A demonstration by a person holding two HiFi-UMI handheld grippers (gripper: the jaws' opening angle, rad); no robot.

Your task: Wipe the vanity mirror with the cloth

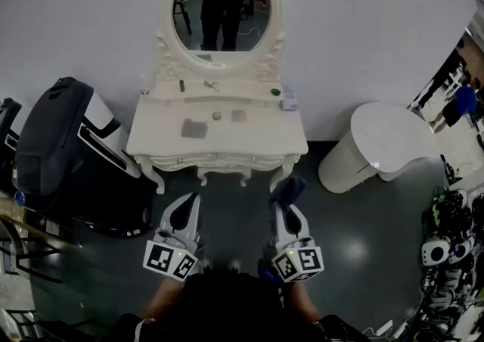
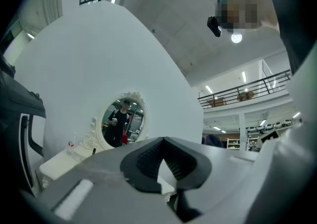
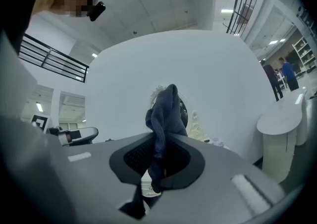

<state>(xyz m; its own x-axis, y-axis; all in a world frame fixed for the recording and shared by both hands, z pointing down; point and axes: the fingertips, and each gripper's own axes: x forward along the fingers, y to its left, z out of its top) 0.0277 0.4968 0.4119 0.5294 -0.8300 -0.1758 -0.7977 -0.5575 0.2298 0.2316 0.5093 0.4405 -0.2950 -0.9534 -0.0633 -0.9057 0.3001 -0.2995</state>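
Dark blue cloth is pinched in the closed jaws of the right gripper. Left gripper is held closed with nothing in it. Vanity mirror is seen well ahead of both grippers, not contacted. Wiping is judged not yet begun; approach and all wiping are left.

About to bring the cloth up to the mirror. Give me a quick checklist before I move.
1. Cloth gripped by right claw: ok, jaws shut on it.
2. Left claw free: ok, jaws together, nothing between them.
3. Vanity mirror within reach: not ok, both claws are short of the vanity table.
4. Table free of things to knock: not ok, small items lie on it.
5. Where the glass is dirty: cannot tell.
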